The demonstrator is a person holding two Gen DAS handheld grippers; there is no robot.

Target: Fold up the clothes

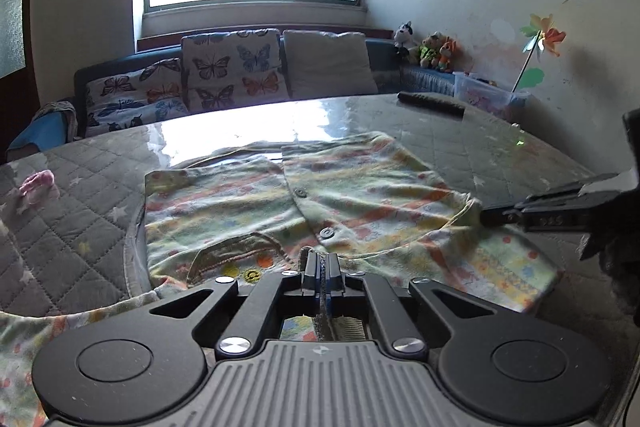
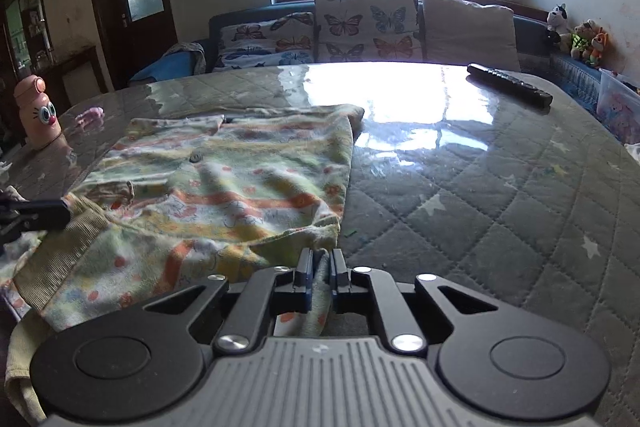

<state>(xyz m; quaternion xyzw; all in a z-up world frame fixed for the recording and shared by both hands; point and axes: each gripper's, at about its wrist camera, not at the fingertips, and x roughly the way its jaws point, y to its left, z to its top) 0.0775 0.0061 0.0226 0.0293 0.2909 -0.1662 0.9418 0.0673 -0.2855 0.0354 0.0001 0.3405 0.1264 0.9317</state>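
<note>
Left wrist view shows the patterned shirt [image 1: 320,203] spread, buttoned, near the table's [image 1: 520,147] front edge, still unfolded. Left gripper [image 1: 322,267] pinches its near hem; right gripper [image 2: 320,263] pinches another edge. Every fold remains. Fabric under both grippers is hidden; the sleeves are hard to trace.

I see a black remote [image 2: 510,85] on the quilted counter [image 2: 500,195], a pink bottle [image 2: 38,117] at its left edge, butterfly cushions [image 2: 364,23] behind.
</note>
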